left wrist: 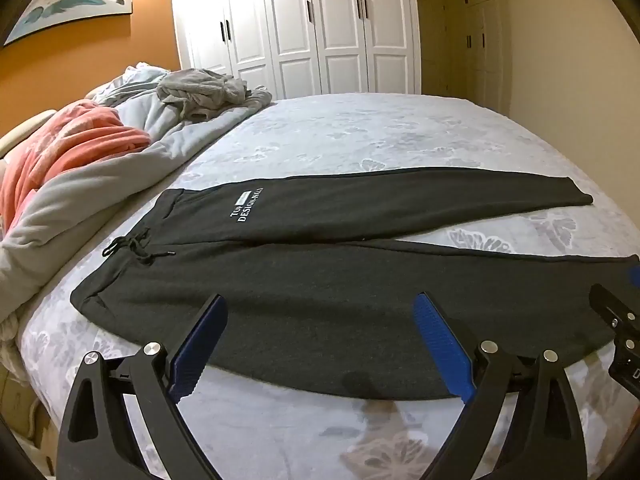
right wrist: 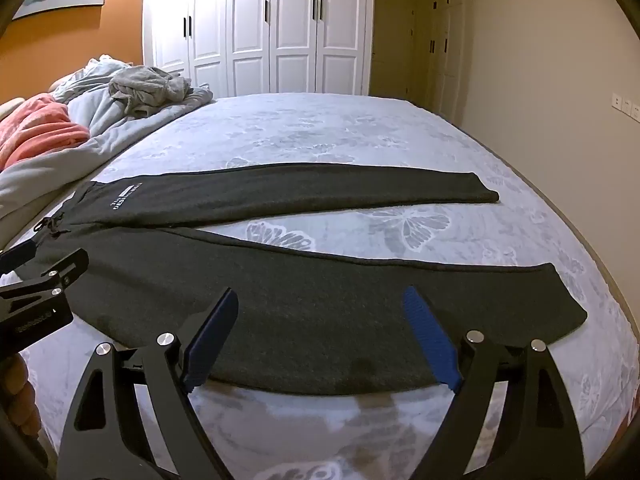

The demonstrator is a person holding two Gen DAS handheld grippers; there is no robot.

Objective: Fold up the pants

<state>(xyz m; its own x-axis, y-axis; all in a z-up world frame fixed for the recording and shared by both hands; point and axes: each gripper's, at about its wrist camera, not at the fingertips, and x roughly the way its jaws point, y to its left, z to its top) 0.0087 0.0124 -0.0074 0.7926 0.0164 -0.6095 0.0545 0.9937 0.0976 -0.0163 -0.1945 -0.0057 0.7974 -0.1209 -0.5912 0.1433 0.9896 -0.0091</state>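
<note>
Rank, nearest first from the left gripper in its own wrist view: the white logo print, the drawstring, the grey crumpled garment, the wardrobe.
From the left gripper:
1. Drawstring, left, at the waistband.
2. White logo print, on the far leg.
3. Grey crumpled garment, far left on the bedding.
4. Wardrobe, back wall.

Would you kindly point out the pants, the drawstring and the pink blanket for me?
pants (left wrist: 320, 304): left wrist view, near leg.
drawstring (left wrist: 134, 246): left wrist view, its knot.
pink blanket (left wrist: 76, 144): left wrist view, its folds.

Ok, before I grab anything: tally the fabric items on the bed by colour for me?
Black: 1, the pants, spread flat with legs apart
Grey: 2, the duvet and a crumpled garment on top of it
Pink: 1, the blanket
Total: 4
Both grippers, left and right, hover open at the near pant leg.
</note>
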